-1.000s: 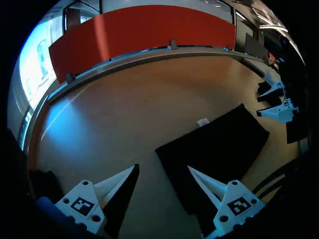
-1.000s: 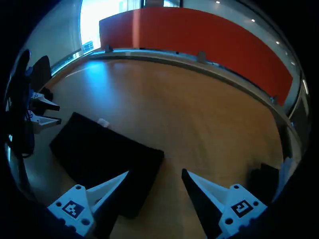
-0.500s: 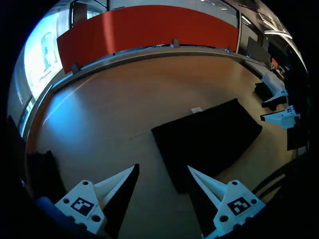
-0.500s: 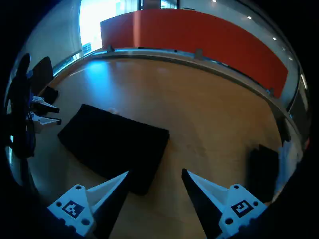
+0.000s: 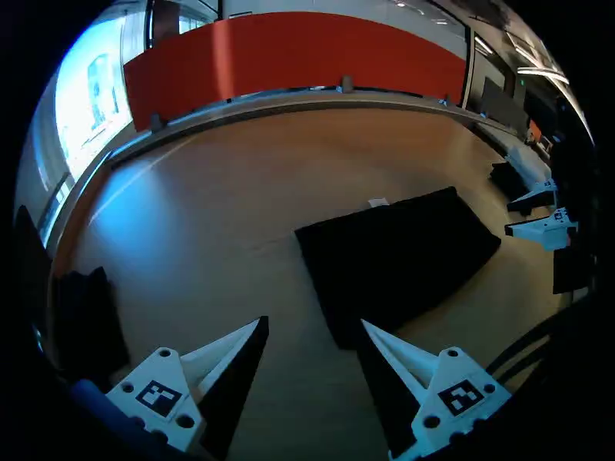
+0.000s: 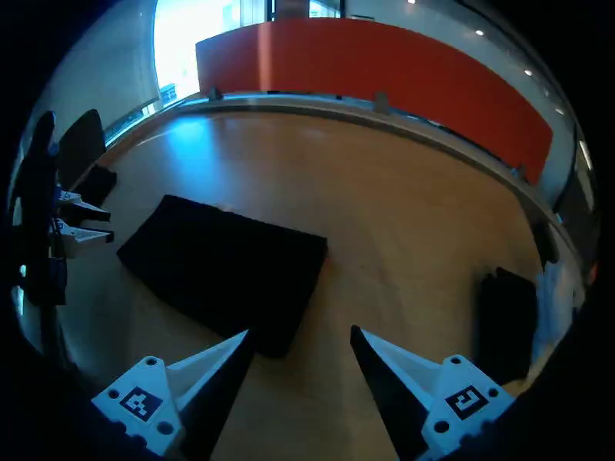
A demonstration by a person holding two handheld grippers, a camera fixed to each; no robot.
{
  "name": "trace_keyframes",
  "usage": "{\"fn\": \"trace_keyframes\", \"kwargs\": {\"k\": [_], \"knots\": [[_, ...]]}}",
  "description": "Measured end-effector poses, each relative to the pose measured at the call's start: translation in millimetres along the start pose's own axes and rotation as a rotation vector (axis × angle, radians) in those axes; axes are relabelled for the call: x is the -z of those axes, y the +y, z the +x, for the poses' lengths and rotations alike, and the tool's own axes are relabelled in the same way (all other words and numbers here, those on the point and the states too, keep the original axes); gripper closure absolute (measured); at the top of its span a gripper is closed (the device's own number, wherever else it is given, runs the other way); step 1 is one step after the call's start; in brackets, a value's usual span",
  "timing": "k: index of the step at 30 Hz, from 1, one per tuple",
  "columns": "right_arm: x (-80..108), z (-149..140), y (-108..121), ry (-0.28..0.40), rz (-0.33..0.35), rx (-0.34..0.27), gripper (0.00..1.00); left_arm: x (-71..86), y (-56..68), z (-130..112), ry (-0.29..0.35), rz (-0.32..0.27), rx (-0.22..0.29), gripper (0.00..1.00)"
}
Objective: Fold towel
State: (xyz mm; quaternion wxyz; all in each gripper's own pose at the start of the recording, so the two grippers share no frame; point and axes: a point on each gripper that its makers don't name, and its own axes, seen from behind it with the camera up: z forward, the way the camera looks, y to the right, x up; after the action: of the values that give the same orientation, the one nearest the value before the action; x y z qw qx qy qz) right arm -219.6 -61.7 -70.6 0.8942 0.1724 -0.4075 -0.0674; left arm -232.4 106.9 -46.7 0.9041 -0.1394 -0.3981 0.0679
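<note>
A black towel [image 5: 396, 257] lies flat and folded into a rectangle on the wooden table, with a small white tag [image 5: 377, 203] at its far edge. In the left gripper view my left gripper [image 5: 311, 338] hangs open above the table, just short of the towel's near corner. The right gripper [image 5: 538, 215] shows far off at the towel's right end. In the right gripper view the same towel [image 6: 227, 265] lies ahead and to the left, and my right gripper [image 6: 300, 346] is open over its near edge, holding nothing. The left gripper [image 6: 81, 223] appears at the far left.
A wooden table [image 6: 400, 223] stretches to an orange divider panel [image 5: 300, 54] along its far edge. Dark objects sit at the table's sides [image 5: 88, 323] [image 6: 503, 323]. A bright window [image 6: 192, 38] lies beyond.
Both grippers have drawn back and risen a little from the towel, which now lies farther ahead in both views. Both stay open. The towel itself has not moved.
</note>
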Motion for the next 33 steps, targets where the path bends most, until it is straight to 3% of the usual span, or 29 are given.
{"fn": "trace_keyframes", "kwargs": {"k": [14, 26, 33], "knots": [[-6.0, -1, -17, -0.007, 0.100, 0.131, 0.08, 26.1, -12.6, -19, 0.013, 0.060, 0.072, 0.22], [-13.7, -6, -22, -0.026, 0.141, 0.174, 0.08, 38.2, -16.3, -33, 0.007, 0.080, 0.102, 0.23], [-19.1, -27, -21, -0.074, 0.169, 0.239, 0.22, 46.1, -16.4, -42, 0.000, 0.089, 0.118, 0.22]]}}
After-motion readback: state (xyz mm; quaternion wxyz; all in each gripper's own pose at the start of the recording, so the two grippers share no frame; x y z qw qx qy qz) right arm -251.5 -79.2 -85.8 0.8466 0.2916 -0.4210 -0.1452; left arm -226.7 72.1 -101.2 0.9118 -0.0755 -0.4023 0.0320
